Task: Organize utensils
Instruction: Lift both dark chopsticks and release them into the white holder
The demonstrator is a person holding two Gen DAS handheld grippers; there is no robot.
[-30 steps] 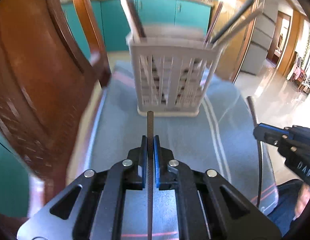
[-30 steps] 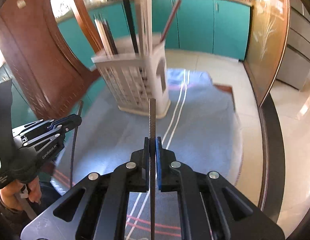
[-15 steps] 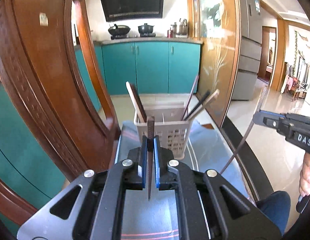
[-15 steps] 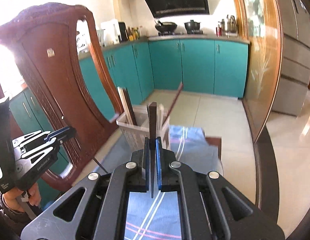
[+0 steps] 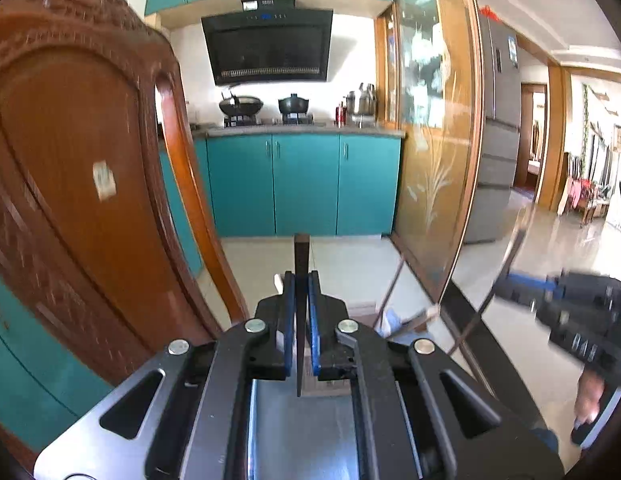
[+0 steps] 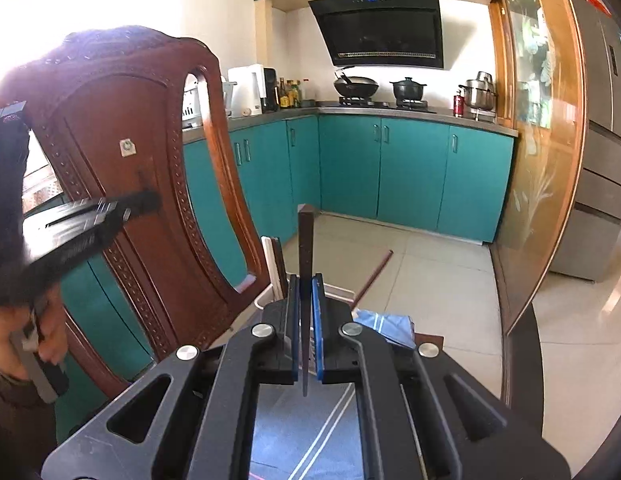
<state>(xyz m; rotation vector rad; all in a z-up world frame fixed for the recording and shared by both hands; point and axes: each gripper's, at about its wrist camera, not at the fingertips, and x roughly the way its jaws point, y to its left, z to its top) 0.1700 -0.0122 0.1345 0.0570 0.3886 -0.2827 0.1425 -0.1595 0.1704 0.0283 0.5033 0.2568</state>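
My left gripper [image 5: 301, 280] is shut on a dark chopstick [image 5: 301, 256] that stands up between its blue pads. My right gripper [image 6: 305, 282] is shut on another dark chopstick [image 6: 305, 236]. Both are raised high and tilted toward the kitchen. The white slotted utensil holder [image 6: 266, 298] is mostly hidden behind the right gripper, with only its rim and several chopsticks [image 6: 275, 260] showing. In the left wrist view only some chopstick ends [image 5: 390, 292] show beside the gripper. The right gripper [image 5: 566, 312] appears blurred at the right of that view, and the left gripper [image 6: 82, 228] at the left of the right wrist view.
A carved wooden chair back [image 6: 122, 184] stands close on the left. A blue striped cloth [image 6: 386, 322] covers the table below. Teal cabinets [image 5: 302, 184], a stove with pots and a range hood lie ahead. A glass door with a wooden frame [image 5: 434, 160] is at the right.
Both grippers have lifted and tilted upward with their chopsticks. The holder has dropped from mid-frame to almost hidden behind the fingers, and the kitchen now fills both views.
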